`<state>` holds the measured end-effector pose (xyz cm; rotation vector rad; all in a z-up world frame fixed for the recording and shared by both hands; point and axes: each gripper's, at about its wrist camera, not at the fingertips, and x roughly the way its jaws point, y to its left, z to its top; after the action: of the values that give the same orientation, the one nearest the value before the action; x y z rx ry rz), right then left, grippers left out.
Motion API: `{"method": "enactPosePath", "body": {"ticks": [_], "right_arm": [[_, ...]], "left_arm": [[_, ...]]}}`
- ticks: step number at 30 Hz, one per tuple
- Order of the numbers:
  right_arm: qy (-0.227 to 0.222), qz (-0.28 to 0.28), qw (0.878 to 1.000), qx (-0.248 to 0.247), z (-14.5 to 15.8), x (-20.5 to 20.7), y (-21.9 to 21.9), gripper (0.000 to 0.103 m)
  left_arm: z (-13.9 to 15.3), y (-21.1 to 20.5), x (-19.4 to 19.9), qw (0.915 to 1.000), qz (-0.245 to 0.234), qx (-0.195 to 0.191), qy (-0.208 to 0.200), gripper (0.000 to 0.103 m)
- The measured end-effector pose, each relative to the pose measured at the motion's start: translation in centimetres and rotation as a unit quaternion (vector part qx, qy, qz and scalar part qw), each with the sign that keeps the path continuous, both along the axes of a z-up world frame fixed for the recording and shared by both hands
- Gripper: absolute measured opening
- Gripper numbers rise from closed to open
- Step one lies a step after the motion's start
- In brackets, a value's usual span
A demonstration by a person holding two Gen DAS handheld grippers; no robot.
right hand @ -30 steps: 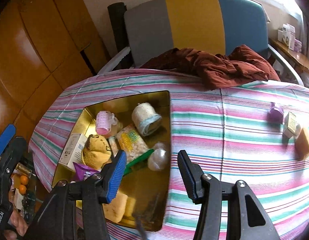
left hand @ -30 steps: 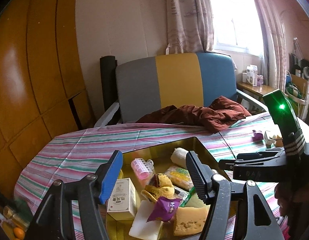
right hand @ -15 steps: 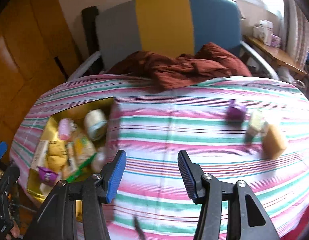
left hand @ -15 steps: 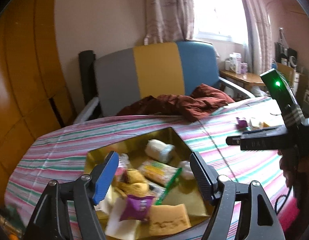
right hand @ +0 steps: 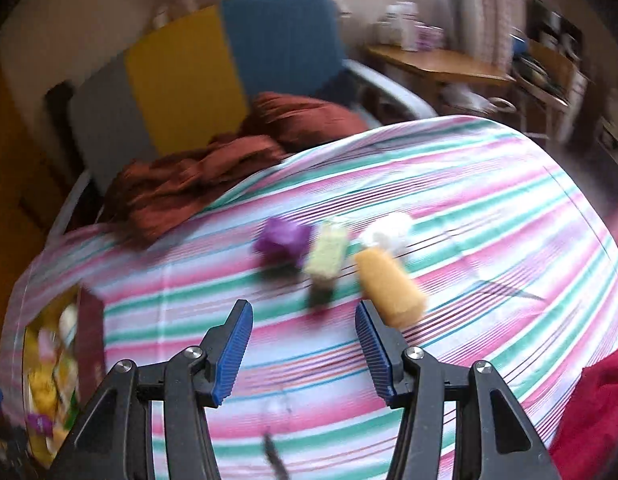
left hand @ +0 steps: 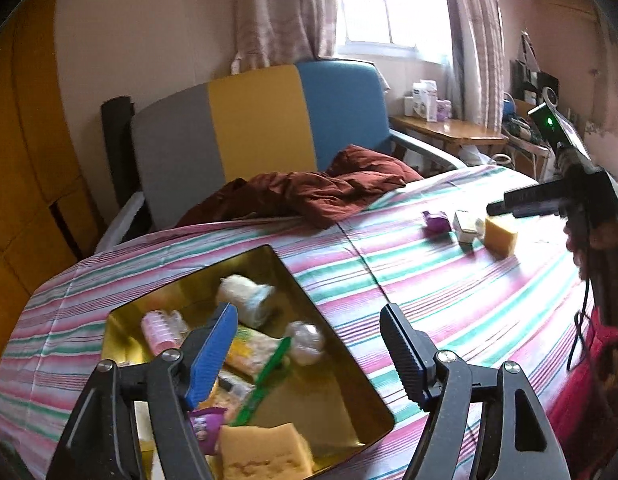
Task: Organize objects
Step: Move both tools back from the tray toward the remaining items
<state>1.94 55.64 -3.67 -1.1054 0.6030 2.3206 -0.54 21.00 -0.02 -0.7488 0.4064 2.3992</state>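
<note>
No readable text (packets too blurred)

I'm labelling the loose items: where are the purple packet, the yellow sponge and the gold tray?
purple packet (right hand: 283,239), right wrist view, its middle.
yellow sponge (right hand: 390,288), right wrist view, long side.
gold tray (left hand: 333,390), left wrist view, bare floor.

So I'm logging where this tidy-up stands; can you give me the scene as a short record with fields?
surface: striped tablecloth
container: gold tin, open, near the left gripper
in container: pink curler, green toothbrush, yellow sponge, other small items
loose on cloth: purple packet, small box, orange sponge, close together
left gripper: open, empty, above the tin
right gripper: open, empty, facing the loose items
</note>
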Motion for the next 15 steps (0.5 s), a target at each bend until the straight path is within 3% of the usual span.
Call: {"method": "enactPosePath", "body": {"ticks": [5,10,15], "right_arm": [[0.009,-0.064,0.998,-0.018,-1.4,0.7,4.5,0.054],[0.018,-0.128,0.988,-0.082,-4.5,2.2,8.1,0.055],[0.027,-0.146,0.983,-0.109,-5.0,3.2,8.8,0.055]], "left_arm": [[-0.5,1.8,0.1,0.9998,-0.018,-0.007,-0.009,0.077],[-0.9,3.2,-0.3,0.9993,-0.025,-0.009,-0.028,0.078],[-1.3,4.3,-0.8,0.9988,-0.029,-0.009,-0.039,0.078]]}}
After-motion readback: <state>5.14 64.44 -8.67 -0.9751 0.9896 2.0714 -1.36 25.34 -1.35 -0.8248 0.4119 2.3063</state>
